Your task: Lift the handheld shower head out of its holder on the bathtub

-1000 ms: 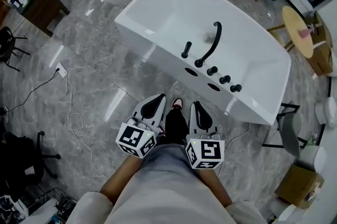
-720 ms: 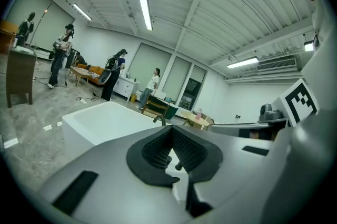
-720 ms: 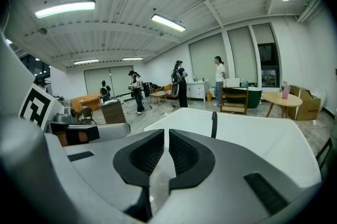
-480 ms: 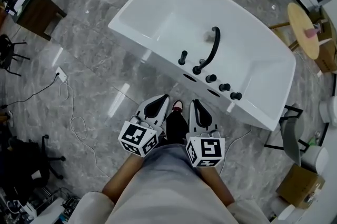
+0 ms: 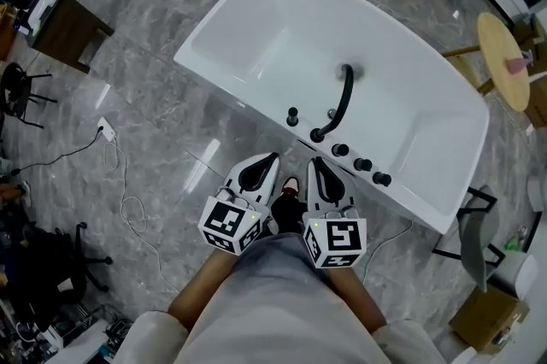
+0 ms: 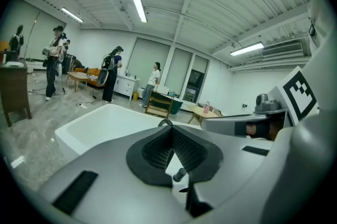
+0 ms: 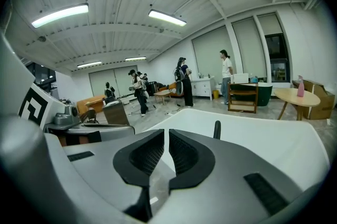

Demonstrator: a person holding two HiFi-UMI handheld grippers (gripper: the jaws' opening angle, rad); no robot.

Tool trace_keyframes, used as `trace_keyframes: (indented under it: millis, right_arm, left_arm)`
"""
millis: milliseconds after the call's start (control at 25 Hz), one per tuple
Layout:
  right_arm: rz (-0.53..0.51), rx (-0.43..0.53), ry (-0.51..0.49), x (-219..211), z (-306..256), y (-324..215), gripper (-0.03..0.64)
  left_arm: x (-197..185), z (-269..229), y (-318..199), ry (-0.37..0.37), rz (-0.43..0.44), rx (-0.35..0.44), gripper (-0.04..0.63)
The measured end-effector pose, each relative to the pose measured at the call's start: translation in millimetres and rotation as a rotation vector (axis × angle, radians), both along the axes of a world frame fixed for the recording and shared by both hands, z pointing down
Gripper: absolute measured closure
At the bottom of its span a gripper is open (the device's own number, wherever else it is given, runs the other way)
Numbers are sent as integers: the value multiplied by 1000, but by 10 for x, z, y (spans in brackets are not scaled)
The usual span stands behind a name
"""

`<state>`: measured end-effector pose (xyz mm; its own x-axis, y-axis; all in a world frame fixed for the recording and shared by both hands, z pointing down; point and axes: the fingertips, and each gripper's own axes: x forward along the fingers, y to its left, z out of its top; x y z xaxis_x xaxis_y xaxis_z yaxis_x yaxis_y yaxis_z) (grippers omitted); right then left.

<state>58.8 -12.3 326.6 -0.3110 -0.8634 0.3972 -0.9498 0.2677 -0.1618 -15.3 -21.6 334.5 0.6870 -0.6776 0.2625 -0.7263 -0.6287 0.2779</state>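
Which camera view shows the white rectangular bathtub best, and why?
The head view: the whole white rectangular bathtub lies in frame, seen from above. The left gripper view shows only one end of it; the right gripper view shows part of its rim and basin.

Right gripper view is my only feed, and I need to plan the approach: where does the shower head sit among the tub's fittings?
Observer: Head view: the handheld shower head stands at the left end of the black fittings on the bathtub near rim, left of the curved spout.
Operator: Is either gripper at it?
Observer: No; left gripper and right gripper are both short of the bathtub, over the floor.
Operator: Left jaws?
Observer: Together, nothing between them.
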Motion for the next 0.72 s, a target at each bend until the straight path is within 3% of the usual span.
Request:
trace_keyframes:
  millis: [160,320,720]
  right_arm:
    - [-32,22,-5,115,31,-159,594]
    - [-53,10,-12,16,151,-258,594]
    - [-86,-57,-3,-90,532,-468,557]
  left_arm:
    - [132,-16,-167,1,-36,11,591]
    - [25,56,-255,-6,-71,-2,591]
    - [112,242,-476,14,-46,-36,591]
